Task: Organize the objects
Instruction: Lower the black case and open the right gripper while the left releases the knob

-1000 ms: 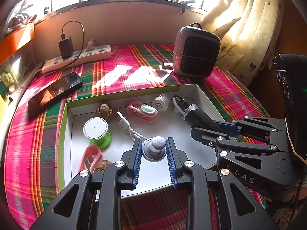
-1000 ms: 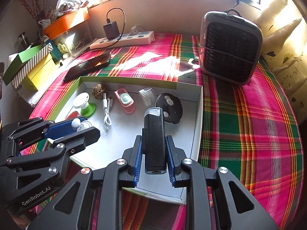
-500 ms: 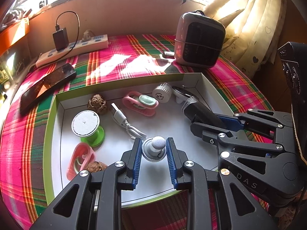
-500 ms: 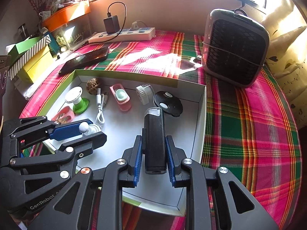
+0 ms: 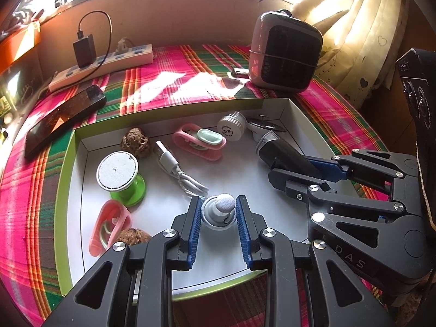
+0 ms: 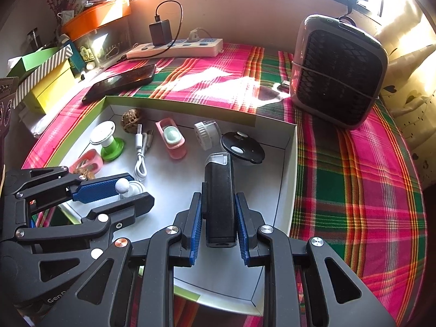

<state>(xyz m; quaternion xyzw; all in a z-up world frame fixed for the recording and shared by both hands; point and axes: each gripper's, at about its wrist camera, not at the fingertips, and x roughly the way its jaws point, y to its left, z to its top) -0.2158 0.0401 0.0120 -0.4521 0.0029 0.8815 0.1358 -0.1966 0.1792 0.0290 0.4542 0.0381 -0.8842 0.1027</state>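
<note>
— Holding two things over the white box (image 5: 297,114) with the lime-green outside, one in each hand. My left gripper (image 5: 218,212) is clamped narrow on a small grey knob with a white ball top (image 5: 222,208); my right gripper (image 6: 218,218) is clamped on a black rectangular device with a clear cap (image 6: 219,190), which points forward above the box floor.

— Any writing you can read?

— On the right gripper's body, seen from the left camera, the letters "DAS". On the left gripper's body, seen from the right camera, "Gen" and then it is cut off. The round white ribbed cap (image 5: 231,126) in the box has small print on its face, too small to read.

— What else lies in the box?

— A green spool with a white top (image 5: 120,175), a white USB cable (image 5: 177,171), a pink clip with a pale green oval (image 5: 201,140), a second pink clip (image 5: 107,226) at the near left, two brown walnuts, one at the back (image 5: 135,143), and a black disc (image 6: 242,147) by the right wall.

— And outside it?

— On the plaid cloth (image 6: 354,163): a dark phone (image 5: 62,117), a power strip (image 6: 177,47) with a black charger plugged in, and a grey heater (image 6: 338,70).
</note>
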